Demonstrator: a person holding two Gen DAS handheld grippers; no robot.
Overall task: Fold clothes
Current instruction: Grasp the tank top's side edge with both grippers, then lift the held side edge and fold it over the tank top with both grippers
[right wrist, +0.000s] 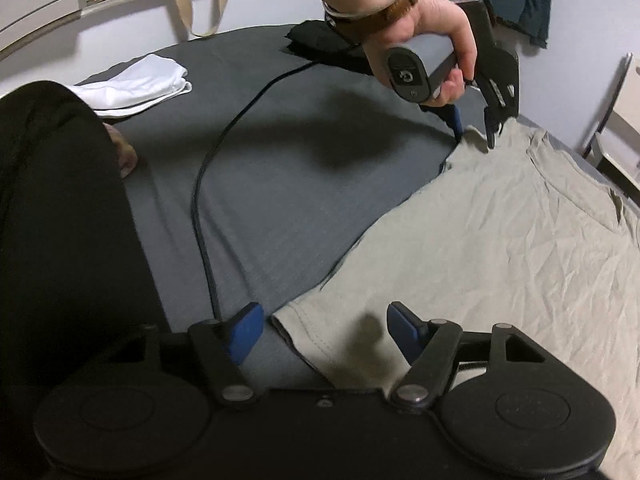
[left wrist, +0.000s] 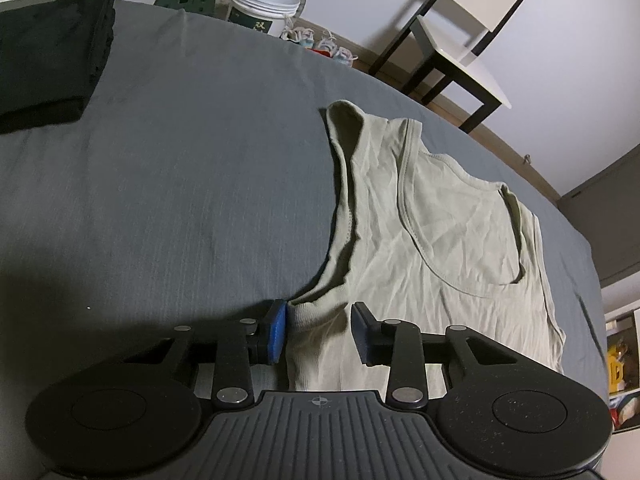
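Both tongs stand open over one edge of the vest (left wrist: pixel 440 240), neither one closed on cloth. Left tongs (left wrist: pixel 318 330) have their blue pads either side of a ribbed corner, the cloth lying loose in the gap, one pad (left wrist: pixel 277 332) just touching its edge. Right tongs (right wrist: pixel 324 332) gape wider, with another corner at the hem running between the pads and nothing pinched. Seen from the right wrist, the left tongs (right wrist: pixel 474 136) sit at about 1 o'clock, tips down on the far end of the same edge, held by a hand (right wrist: pixel 432 28) wearing a watch. The vest lies spread flat and wrinkled on the grey bed (left wrist: pixel 180 200), neckline and armholes open, no fold made in it, so this piece looks to be at its very start: grip, lift and fold are all left. Some work appears done already, judging by a folded black garment (left wrist: pixel 48 68) at 10 o'clock in the left view and a white one (right wrist: pixel 136 84) at 11 o'clock in the right view. A black cable (right wrist: pixel 204 208) trails across the bed beside the vest, clear of it.
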